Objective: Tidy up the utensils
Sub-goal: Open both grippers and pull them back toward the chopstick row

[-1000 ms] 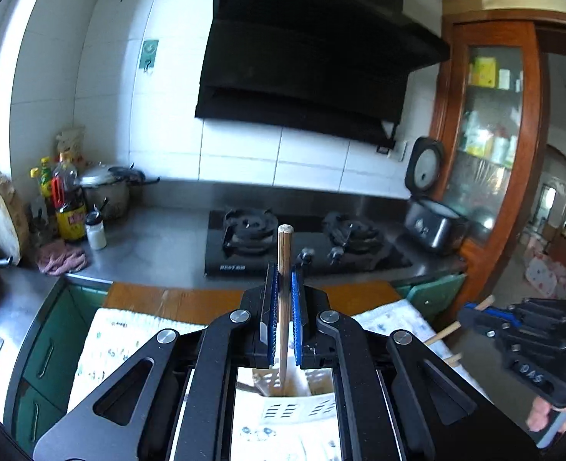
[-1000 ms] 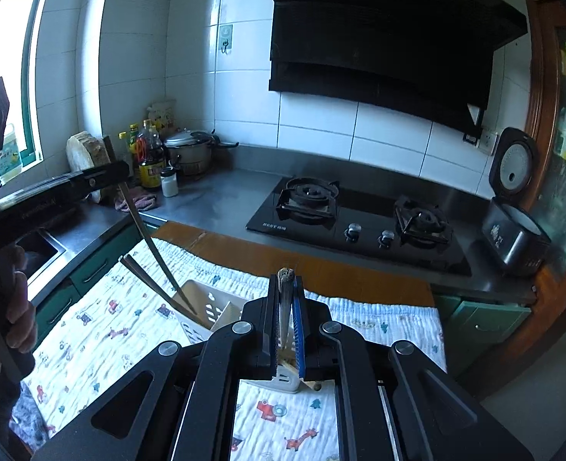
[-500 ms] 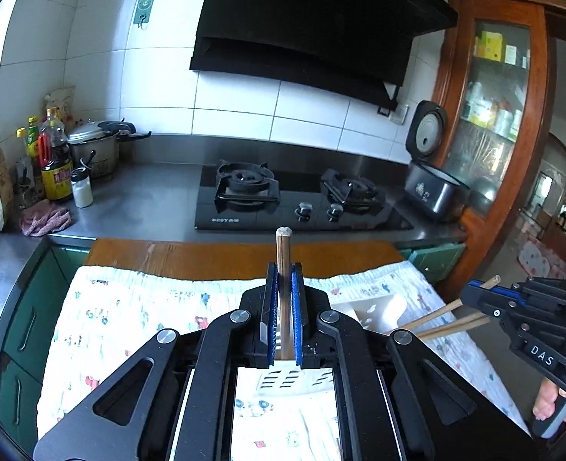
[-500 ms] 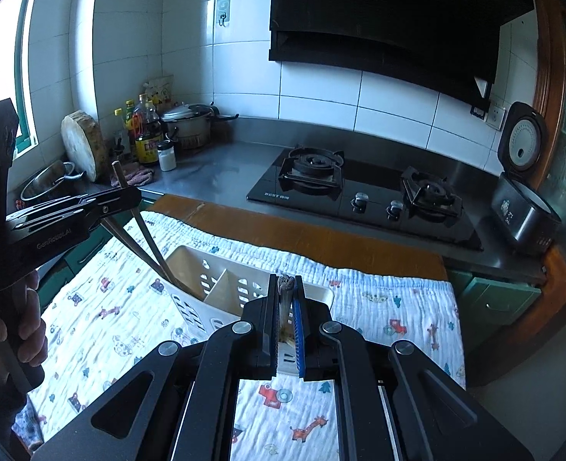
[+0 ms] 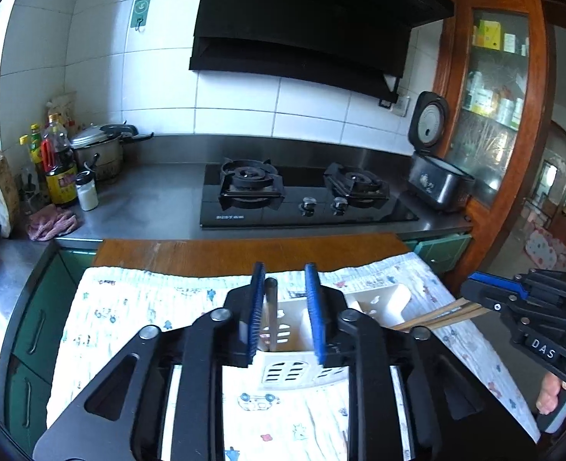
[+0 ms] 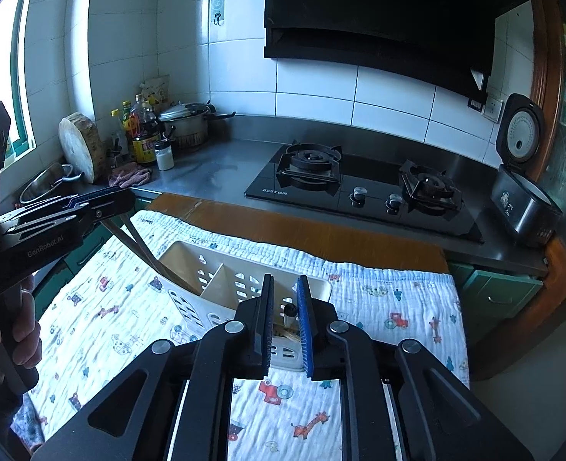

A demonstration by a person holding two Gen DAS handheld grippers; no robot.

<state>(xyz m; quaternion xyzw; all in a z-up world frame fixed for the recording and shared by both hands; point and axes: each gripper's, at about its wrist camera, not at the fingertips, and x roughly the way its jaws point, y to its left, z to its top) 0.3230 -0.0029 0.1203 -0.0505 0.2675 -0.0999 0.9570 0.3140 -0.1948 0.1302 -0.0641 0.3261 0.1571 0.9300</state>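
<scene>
- Left gripper over the near end of the white slotted utensil basket; jaws opening, blue pads apart.
- Dark chopstick upright between those pads, close to the left pad, contact too fine to tell, lower end inside the basket.
- Right gripper over the other end of the basket; jaws opening, a narrow gap.
- Pale utensil with a dark round tip standing between the right pads, clear of both, foot down in a basket compartment.
- From the right wrist view, chopsticks slanting from under the left gripper's tip into the far left compartment.
- Basket resting on a printed cloth spread over a wooden board.
- Beyond the board, a steel counter with a black gas hob.
- A person's hand wrapped around the left gripper's handle.
</scene>
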